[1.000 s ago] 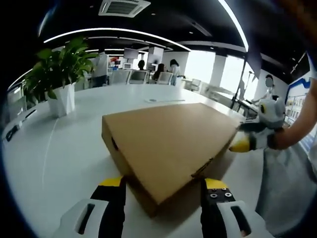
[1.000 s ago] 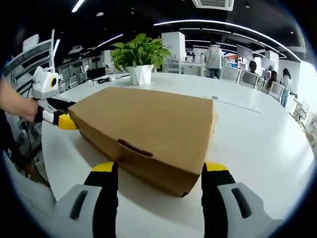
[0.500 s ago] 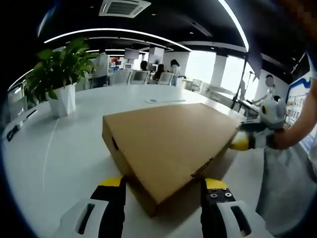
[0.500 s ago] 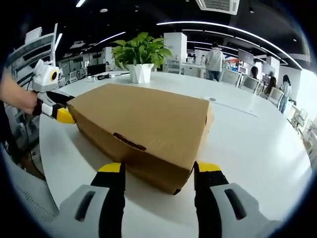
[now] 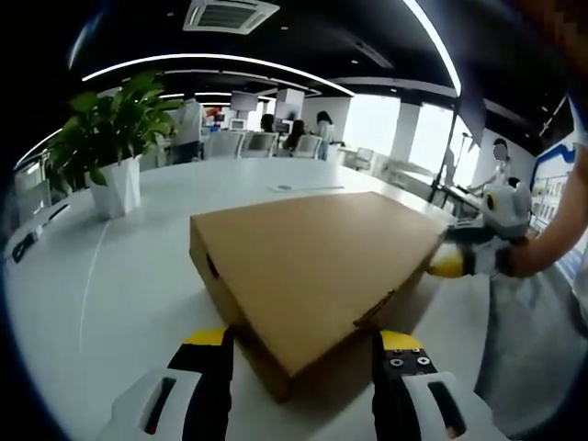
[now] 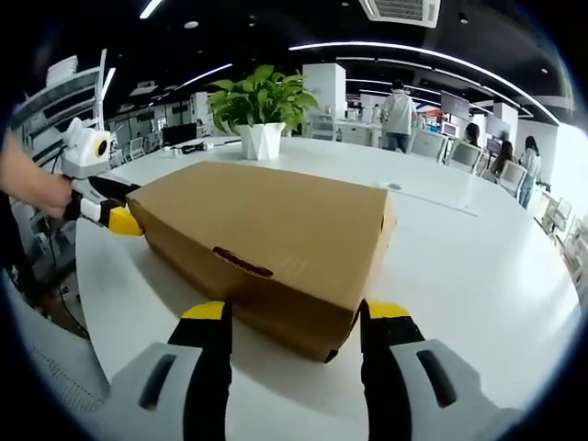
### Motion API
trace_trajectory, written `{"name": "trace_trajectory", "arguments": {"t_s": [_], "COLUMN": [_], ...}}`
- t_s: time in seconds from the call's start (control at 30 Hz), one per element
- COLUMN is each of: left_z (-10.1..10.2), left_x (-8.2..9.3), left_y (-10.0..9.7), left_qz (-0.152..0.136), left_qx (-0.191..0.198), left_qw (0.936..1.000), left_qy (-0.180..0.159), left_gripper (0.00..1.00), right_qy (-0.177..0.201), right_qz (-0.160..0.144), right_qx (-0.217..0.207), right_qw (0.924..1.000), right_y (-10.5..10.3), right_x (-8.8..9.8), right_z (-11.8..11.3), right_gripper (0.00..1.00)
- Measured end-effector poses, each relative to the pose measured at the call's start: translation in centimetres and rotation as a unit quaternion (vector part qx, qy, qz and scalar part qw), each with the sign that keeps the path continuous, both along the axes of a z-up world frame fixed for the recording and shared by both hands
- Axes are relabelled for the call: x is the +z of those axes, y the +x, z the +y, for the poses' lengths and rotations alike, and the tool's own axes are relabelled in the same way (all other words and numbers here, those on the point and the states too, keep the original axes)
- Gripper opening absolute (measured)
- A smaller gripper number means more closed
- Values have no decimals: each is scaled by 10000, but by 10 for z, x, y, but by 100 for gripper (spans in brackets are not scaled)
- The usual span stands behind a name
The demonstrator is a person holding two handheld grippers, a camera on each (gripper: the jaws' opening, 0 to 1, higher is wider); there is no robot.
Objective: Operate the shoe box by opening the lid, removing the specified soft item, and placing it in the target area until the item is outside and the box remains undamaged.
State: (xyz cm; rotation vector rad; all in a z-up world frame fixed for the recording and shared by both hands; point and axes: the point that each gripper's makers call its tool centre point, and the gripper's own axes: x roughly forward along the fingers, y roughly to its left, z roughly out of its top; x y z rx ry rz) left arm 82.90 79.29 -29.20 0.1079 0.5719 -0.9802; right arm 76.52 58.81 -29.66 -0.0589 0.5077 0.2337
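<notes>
On white table (image 5: pixel 110 266), closed shoe box (image 5: pixel 317 262) lying flat, corner toward left hand-held gripper (image 5: pixel 303 342), both hand-held grippers wide.

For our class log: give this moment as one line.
box: shut, on table | left tool: open, at corner | right tool: open, at corner

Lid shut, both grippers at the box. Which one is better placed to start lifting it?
Right, probably. The right gripper faces the shoe box's long side, which carries the dark lid slit, and its jaws are open. The left gripper, also open, points at a corner, with the slit off to its side.
</notes>
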Motion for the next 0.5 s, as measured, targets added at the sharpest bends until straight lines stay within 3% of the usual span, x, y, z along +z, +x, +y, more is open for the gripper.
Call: {"name": "trace_trajectory", "arguments": {"t_s": [0.5], "left_z": [3], "left_x": [5], "left_y": [-3], "left_qz": [-86], "left_qx": [-25], "left_qw": [10000], "left_qy": [-17], "left_gripper": [60], "right_qy": [117], "right_qz": [-151], "right_qx": [-44], "right_qw": [9998], "right_y": [-3], "right_x": [12], "right_z": [0], "right_gripper": [52]}}
